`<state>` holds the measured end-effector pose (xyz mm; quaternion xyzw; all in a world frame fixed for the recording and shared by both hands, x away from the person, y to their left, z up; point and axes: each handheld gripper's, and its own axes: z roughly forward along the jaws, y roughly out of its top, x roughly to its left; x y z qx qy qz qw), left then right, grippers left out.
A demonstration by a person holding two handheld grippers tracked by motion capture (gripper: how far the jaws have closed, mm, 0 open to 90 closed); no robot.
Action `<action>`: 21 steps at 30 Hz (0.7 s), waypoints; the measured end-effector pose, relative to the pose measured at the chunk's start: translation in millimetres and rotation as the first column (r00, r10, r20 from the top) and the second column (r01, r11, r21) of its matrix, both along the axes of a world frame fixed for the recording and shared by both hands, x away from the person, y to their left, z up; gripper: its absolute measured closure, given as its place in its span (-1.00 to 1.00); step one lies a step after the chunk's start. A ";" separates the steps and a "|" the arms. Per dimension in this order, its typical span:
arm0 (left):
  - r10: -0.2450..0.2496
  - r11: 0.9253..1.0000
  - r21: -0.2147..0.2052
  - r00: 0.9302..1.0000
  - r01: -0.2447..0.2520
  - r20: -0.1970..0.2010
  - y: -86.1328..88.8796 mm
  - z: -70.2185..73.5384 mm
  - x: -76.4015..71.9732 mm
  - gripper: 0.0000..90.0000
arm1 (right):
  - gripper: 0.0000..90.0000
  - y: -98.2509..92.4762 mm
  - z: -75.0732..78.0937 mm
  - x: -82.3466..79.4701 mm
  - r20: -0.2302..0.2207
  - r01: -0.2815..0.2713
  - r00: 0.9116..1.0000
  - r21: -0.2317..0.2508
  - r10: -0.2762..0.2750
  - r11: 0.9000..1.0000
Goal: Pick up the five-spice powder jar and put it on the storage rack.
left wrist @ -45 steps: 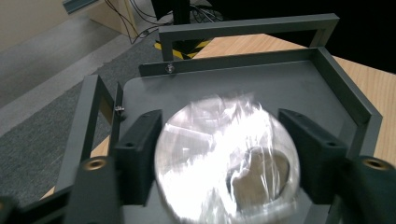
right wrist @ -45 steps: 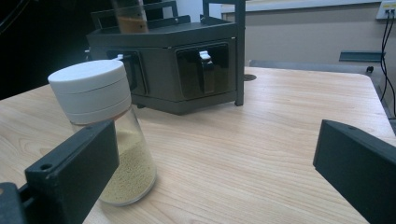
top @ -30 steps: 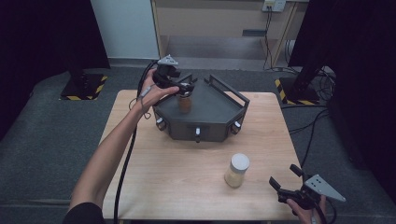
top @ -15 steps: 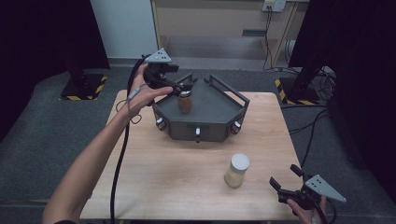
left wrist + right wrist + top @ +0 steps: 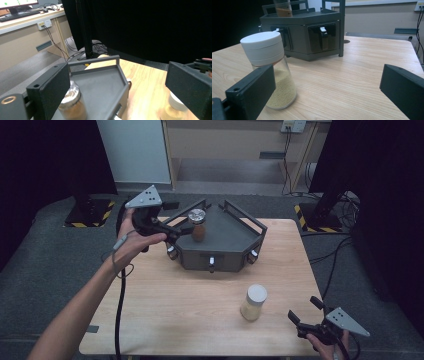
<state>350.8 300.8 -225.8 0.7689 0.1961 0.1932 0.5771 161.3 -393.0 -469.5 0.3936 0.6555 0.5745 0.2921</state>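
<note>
Pale wood tabletop (image 5: 190, 310) lies under me, grey carpet (image 5: 45, 270) around it and black curtains at both sides. Near the far edge stands a dark angular rack (image 5: 225, 242) with a brown-filled jar (image 5: 198, 226) on its top. My left gripper (image 5: 172, 231) hangs at the rack's left corner, jaws apart just beside that jar. My right gripper (image 5: 306, 312) waits at the near right corner, jaws apart, near a white-capped jar (image 5: 254, 302) of yellow grains. Between rack and near edge the wood is bare.

Even overhead light — dark, soft edges
</note>
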 end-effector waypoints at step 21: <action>0.067 0.997 -0.033 0.997 -0.065 0.038 42.9 -61.5 -76.5 -0.91 | -0.98 -1.3 -0.4 1.5 0.003 -0.010 1.000 0.003 0.010 1.000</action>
